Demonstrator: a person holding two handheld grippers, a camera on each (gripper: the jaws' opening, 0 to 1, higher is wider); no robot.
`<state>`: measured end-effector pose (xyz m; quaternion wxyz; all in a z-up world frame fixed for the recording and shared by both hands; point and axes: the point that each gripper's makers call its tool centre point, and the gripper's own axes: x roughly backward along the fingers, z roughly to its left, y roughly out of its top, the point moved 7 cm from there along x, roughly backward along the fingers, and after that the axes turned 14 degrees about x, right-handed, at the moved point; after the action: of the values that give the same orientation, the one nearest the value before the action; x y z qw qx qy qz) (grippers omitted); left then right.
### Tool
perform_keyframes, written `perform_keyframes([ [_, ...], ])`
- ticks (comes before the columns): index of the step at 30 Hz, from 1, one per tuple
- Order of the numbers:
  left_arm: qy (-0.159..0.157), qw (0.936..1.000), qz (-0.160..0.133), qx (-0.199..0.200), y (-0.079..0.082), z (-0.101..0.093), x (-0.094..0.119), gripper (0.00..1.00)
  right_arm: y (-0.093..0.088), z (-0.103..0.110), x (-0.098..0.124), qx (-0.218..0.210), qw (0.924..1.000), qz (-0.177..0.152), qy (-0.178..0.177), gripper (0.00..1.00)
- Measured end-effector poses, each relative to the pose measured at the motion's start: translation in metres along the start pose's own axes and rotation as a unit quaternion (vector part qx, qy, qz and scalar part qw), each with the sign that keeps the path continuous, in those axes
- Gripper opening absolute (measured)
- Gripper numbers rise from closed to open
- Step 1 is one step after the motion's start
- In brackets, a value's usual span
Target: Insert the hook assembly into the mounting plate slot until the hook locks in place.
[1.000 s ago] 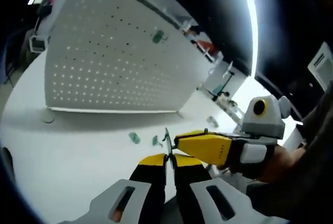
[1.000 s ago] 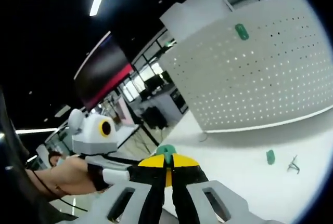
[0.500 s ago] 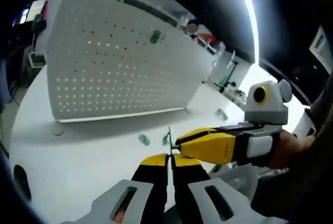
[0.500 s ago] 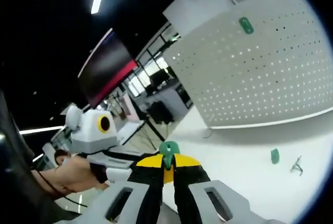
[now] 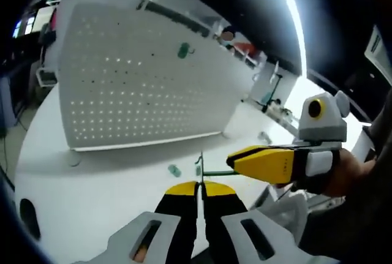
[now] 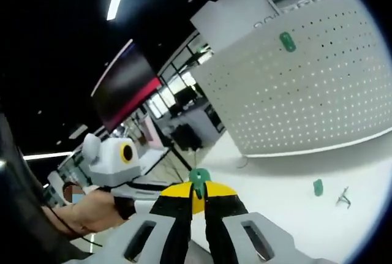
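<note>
Left gripper view: a white pegboard (image 5: 141, 86) stands upright on the white table (image 5: 79, 184), taking up the left and middle of the picture. A green plate (image 5: 183, 49) is fixed high on its face, with a wire hook beside it. Lower down, on the table in front of the board, lies a loose green plate (image 5: 174, 170). At the bottom centre the left gripper (image 5: 200, 185) has its yellow-tipped jaws pressed together on a thin metal hook (image 5: 199, 166), which sticks up from between them. To the right, the right gripper (image 5: 236, 165) comes in held by a hand (image 5: 343, 172), its yellow jaws closed on a small green piece (image 5: 217, 173) that reaches toward the metal hook and sits just beside it; whether they touch cannot be told.

Right gripper view: the left gripper (image 6: 147, 192) and the hand (image 6: 86, 215) holding it show at lower left. At bottom centre the right gripper's (image 6: 197, 189) jaws pinch the green piece (image 6: 198, 178), which pokes above the tips. Further right, the pegboard (image 6: 306, 86) rises from the table (image 6: 288, 209), a green plate (image 6: 286, 41) mounted near its top. On the table at far right lie a loose green plate (image 6: 317, 187) and, just beside it, a spare wire hook (image 6: 343, 198).
</note>
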<state>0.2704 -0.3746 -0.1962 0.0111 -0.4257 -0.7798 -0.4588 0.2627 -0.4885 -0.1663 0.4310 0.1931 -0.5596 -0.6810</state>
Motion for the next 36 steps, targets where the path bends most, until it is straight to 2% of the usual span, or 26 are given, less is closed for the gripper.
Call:
perform_keyframes([
  [5, 0.016, 0.9998, -0.009, -0.01, 0.004, 0.003, 0.003, 0.01, -0.002, 0.004, 0.006, 0.029, 0.9996, 0.0, 0.0, 0.06],
  [8, 0.018, 0.9996, -0.008, -0.022, 0.004, 0.0, 0.002, 0.01, -0.006, 0.007, 0.004, 0.042, 0.999, 0.011, 0.0, 0.06],
  [20, -0.005, 0.9978, -0.003, -0.066, -0.004, -0.019, -0.004, 0.02, -0.006, 0.0, -0.005, 0.035, 0.9991, 0.009, -0.021, 0.05],
  [25, -0.003, 0.9969, -0.011, -0.078, 0.0, -0.019, -0.003, 0.02, -0.003, -0.001, -0.005, 0.036, 0.9991, 0.005, -0.023, 0.05],
  [29, 0.008, 0.9938, -0.014, -0.11, 0.002, -0.021, -0.001, 0.02, -0.003, -0.001, -0.005, 0.019, 0.9997, 0.002, -0.017, 0.03],
  [36, 0.009, 0.9927, -0.012, -0.119, 0.002, -0.02, -0.002, 0.02, -0.002, 0.0, -0.005, 0.027, 0.9994, 0.004, -0.021, 0.01],
])
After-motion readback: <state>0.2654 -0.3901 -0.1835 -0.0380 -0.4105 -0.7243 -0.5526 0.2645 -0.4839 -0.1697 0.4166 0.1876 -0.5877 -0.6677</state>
